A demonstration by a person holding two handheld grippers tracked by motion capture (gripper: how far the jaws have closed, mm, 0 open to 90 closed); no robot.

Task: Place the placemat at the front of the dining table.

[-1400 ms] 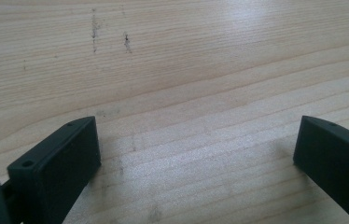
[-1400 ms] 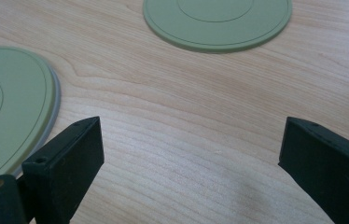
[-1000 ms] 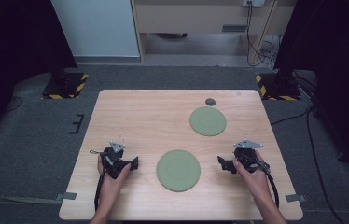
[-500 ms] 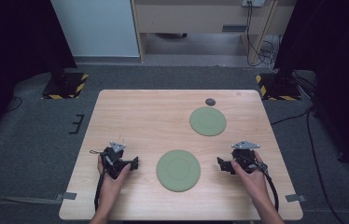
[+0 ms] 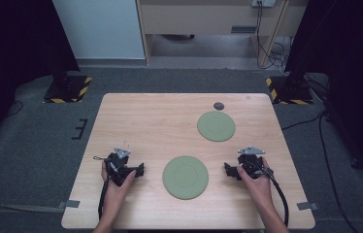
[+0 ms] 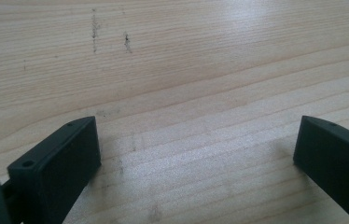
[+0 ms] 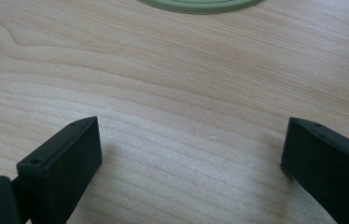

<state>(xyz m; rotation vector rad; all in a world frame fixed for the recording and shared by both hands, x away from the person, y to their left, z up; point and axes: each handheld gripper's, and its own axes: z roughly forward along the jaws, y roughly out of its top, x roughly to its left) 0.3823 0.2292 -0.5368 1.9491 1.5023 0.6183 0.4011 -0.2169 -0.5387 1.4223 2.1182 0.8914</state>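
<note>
Little has changed. Our right tongs point(image 5: 229, 171) have slid slightly leftward along the desk point(image 5: 160, 126) since a second ago, ending a little closer to the near green plate point(image 5: 185, 176) but not touching it, their jaws standing wide apart over bare wood.

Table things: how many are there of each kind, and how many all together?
Green round plates: 2, the near plate and the far plate
Small dark round thing: 1
Grippers: 2, the left gripper and the right gripper, both open with nothing between the jaws
Total: 5
</note>
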